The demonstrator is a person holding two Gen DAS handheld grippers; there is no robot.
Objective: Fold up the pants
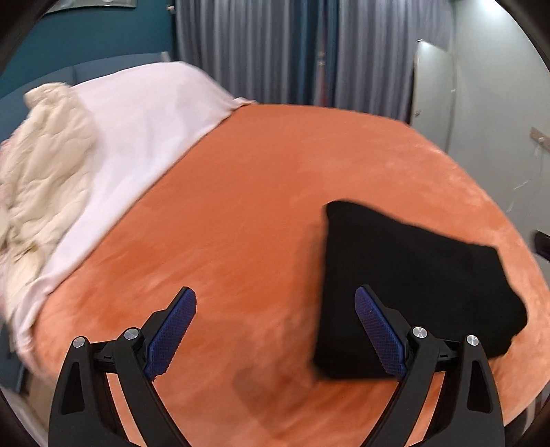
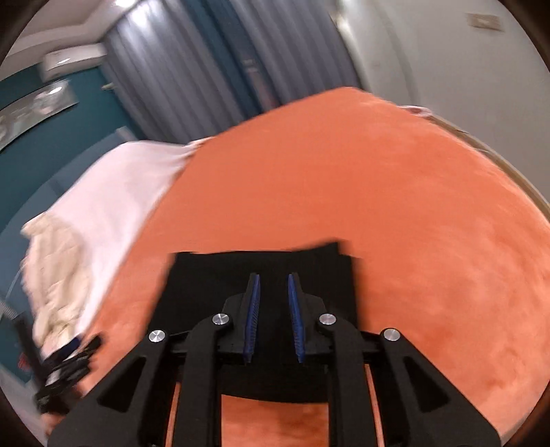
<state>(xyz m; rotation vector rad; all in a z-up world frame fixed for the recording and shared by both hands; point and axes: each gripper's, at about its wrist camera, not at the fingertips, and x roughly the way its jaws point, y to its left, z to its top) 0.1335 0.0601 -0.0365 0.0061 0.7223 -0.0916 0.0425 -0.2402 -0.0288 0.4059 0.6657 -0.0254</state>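
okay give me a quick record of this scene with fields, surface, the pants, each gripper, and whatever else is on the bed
surface: orange blanket covering most of the bed
pants: black pants, folded into a compact bundle, lying on the blanket
left gripper: jaws wide open, empty, pants off to its right
right gripper: jaws narrow with a small gap, nothing between them, above the pants
other items: white sheet and crumpled cream bedding at the far left
backdrop: grey curtains

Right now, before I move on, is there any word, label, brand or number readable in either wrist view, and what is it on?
None readable.
Folded black pants on the orange plush blanket: no label visible.
White wall plate: too blurred to read.
Framed wall picture: blurred, no legible text.
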